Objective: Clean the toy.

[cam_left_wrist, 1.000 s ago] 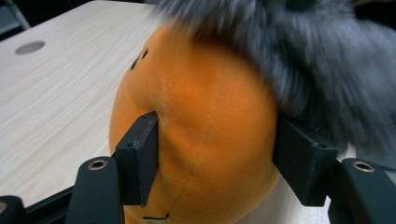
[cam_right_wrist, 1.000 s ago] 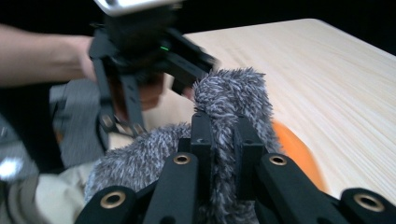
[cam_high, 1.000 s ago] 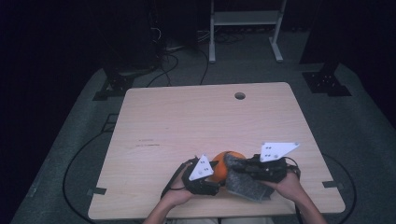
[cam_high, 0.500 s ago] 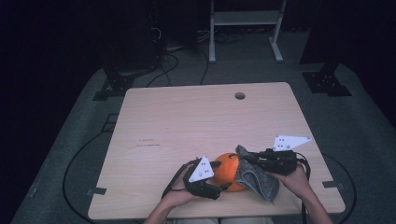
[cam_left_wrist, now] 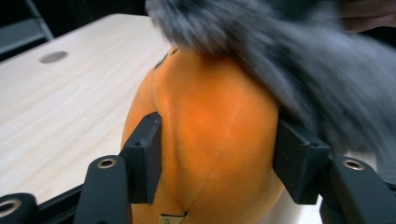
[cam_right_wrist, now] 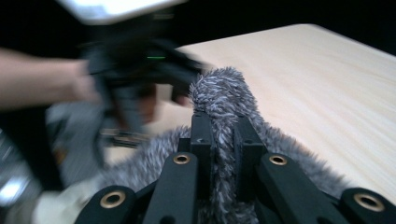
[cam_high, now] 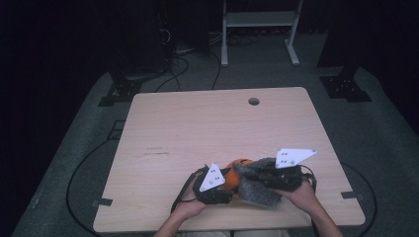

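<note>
Near edge of the table, left to right. The left gripper has just been closing its jaws on the orange plush toy; both pads now press its flanks at a middling width, and the toy lies at the near edge, right of centre, between the two hands. To its right, the right gripper pinches a fold of grey furry cloth tight. The cloth drapes over the toy's right side, touching it; the right hand is nearer it.
</note>
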`<state>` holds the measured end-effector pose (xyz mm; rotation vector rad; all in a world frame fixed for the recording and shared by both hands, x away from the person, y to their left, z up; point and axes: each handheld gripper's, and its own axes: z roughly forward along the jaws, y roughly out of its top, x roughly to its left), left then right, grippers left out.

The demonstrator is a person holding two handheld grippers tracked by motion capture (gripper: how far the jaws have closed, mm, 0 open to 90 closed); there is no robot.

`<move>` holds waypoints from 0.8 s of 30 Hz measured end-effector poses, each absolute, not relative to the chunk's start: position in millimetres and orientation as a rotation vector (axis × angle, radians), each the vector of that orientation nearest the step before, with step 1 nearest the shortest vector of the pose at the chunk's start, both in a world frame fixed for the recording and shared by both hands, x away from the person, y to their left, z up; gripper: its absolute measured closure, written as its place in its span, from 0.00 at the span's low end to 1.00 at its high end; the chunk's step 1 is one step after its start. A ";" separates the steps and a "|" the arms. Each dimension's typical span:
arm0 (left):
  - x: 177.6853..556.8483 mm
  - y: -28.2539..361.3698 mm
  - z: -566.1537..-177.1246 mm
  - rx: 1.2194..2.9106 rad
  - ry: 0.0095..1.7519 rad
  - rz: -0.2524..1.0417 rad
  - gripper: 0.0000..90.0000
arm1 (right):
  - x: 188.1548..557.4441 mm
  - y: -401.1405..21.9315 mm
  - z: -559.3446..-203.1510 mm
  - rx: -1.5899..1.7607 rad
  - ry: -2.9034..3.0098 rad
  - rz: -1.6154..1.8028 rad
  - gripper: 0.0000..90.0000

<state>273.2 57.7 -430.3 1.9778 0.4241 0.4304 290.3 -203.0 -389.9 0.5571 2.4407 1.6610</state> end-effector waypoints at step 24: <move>282.9 62.2 -434.8 1.971 0.541 0.374 0.42 | 303.2 -228.7 -410.9 0.742 2.465 1.606 0.90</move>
